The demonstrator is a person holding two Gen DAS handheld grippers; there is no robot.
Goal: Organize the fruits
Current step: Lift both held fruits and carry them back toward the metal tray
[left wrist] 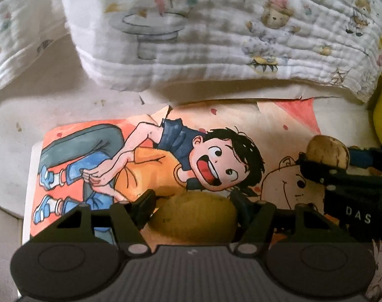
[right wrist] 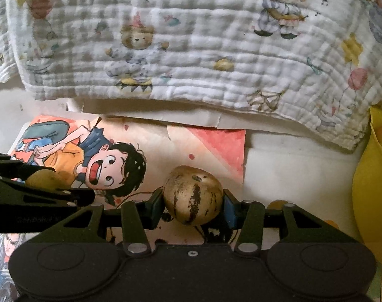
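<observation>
My left gripper (left wrist: pixel 193 214) clenches a yellowish fruit (left wrist: pixel 193 216) over the cartoon poster (left wrist: pixel 110 151). My right gripper (right wrist: pixel 193 206) clamps a brown-streaked fruit (right wrist: pixel 193 193) near the poster's right edge.

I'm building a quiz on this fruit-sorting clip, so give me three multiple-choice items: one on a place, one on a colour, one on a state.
1. Where is the yellow bowl in the right wrist view?
A. far left
B. right edge
C. top centre

2. What colour are the pads gripping the streaked fruit?
A. blue
B. red
C. white

3. What is the state of the left tool?
A. open and empty
B. shut on a yellow-brown fruit
C. shut on cloth

Answers:
1 B, the bowl fills the right border beside the patterned cloth.
2 A, a blue pad presses the fruit's side inside the right tool.
3 B, both fingers flank the fruit above the cartoon picture.
</observation>
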